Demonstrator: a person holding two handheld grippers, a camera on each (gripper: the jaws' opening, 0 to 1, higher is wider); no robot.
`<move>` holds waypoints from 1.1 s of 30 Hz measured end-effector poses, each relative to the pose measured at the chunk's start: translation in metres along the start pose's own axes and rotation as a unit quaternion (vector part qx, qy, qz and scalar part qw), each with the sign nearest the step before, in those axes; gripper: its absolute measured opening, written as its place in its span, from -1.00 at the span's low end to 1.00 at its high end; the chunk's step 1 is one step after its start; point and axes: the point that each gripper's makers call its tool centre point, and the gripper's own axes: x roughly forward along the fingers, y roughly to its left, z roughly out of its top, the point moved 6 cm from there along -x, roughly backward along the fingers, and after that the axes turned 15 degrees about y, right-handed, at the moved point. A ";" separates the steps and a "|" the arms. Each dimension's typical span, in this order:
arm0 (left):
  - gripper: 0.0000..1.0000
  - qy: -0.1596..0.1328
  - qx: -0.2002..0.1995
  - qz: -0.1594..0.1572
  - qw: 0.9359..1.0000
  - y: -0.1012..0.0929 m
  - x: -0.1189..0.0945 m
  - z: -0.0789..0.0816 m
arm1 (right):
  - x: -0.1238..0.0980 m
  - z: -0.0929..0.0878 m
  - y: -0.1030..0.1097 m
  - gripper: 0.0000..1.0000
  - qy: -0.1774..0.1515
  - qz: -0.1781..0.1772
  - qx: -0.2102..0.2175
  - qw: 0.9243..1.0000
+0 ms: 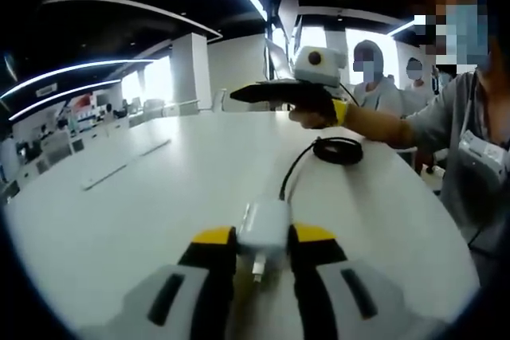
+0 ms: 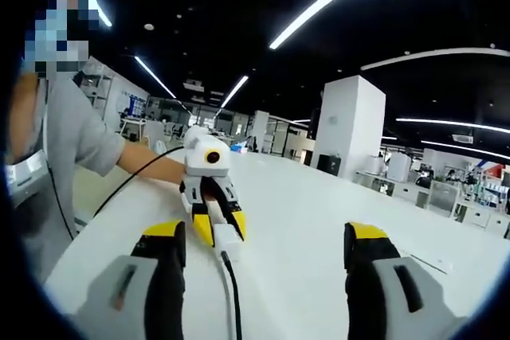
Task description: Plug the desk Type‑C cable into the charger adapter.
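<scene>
A white charger adapter point(image 1: 263, 227) sits between the yellow-tipped jaws of my left gripper point(image 1: 264, 235), which is shut on it just above the white table point(image 1: 119, 220). A black Type-C cable point(image 1: 293, 171) runs from the adapter's far end to a coil point(image 1: 337, 150) lying on the table. In the right gripper view, the left gripper point(image 2: 217, 224) holds the adapter point(image 2: 226, 238), and the cable point(image 2: 233, 292) trails toward the camera. My right gripper point(image 2: 263, 232) stands wide open with nothing between its jaws. The right gripper point(image 1: 263, 93) hovers above the far side of the table.
A person in grey point(image 1: 470, 149) stands at the table's right edge, with a hand point(image 1: 315, 115) on the right gripper. Two flat white strips point(image 1: 103, 177) lie at the table's left. A white pillar point(image 1: 190, 69) and other people stand beyond.
</scene>
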 end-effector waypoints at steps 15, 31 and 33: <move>-0.47 0.007 -0.007 0.019 1.000 0.015 0.010 0.005 | 0.001 0.000 -0.007 1.00 -0.001 -0.016 0.009 1.000; -0.47 0.020 -0.017 0.041 0.999 0.042 0.019 0.010 | -0.004 0.003 -0.007 1.00 -0.015 -0.025 0.012 1.000; -0.47 0.022 -0.015 0.044 0.999 0.043 0.020 0.011 | -0.004 0.002 -0.007 1.00 -0.013 -0.026 0.011 1.000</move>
